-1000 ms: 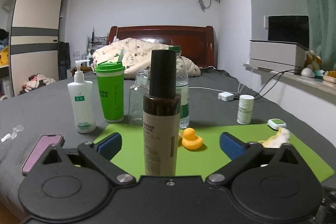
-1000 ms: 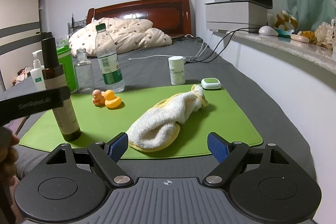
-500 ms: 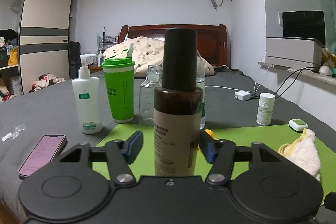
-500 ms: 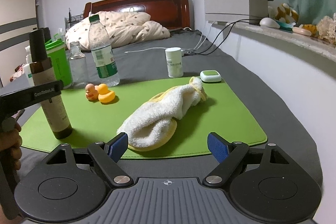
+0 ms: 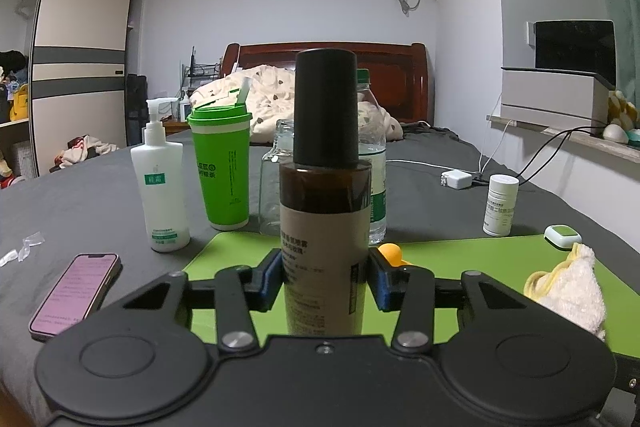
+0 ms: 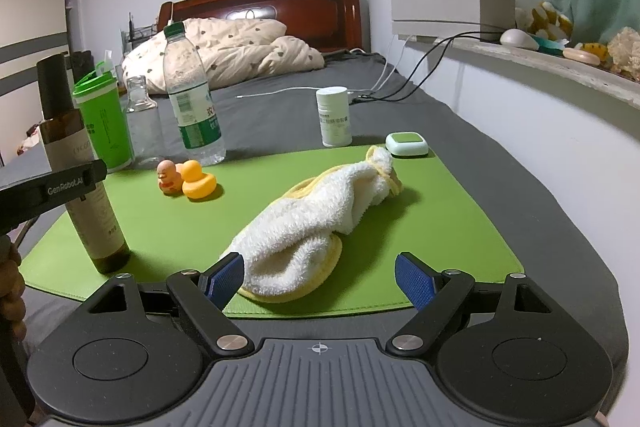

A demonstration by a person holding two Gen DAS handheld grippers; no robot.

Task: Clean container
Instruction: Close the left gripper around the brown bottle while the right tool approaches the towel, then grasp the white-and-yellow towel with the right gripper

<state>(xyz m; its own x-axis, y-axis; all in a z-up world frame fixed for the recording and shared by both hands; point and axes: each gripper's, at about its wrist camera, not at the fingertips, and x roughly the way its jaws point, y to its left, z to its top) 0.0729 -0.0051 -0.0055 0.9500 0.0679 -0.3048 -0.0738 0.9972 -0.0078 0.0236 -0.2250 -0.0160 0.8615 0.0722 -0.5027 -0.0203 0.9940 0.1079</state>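
Observation:
A brown bottle [image 5: 324, 211] with a black cap and a beige label stands upright on the green mat [image 5: 460, 255]. My left gripper [image 5: 325, 281] is shut on the bottle's lower body, a blue pad on each side. The bottle also shows in the right wrist view [image 6: 82, 179], at the mat's left end, with the left gripper's arm across it. A white and yellow towel [image 6: 320, 223] lies bunched in the middle of the mat. My right gripper [image 6: 320, 281] is open and empty, with its left pad at the towel's near end.
Behind the mat stand a white pump bottle [image 5: 162, 183], a green cup [image 5: 222, 167], a clear glass bottle [image 6: 142, 127], a water bottle [image 6: 192, 103] and a white pill bottle [image 6: 334, 117]. Two toy ducks [image 6: 188, 181] sit on the mat. A phone [image 5: 76, 295] lies at left.
My left gripper has closed its fingers from wide open onto the brown bottle. My right gripper has moved slightly closer to the towel and stays open.

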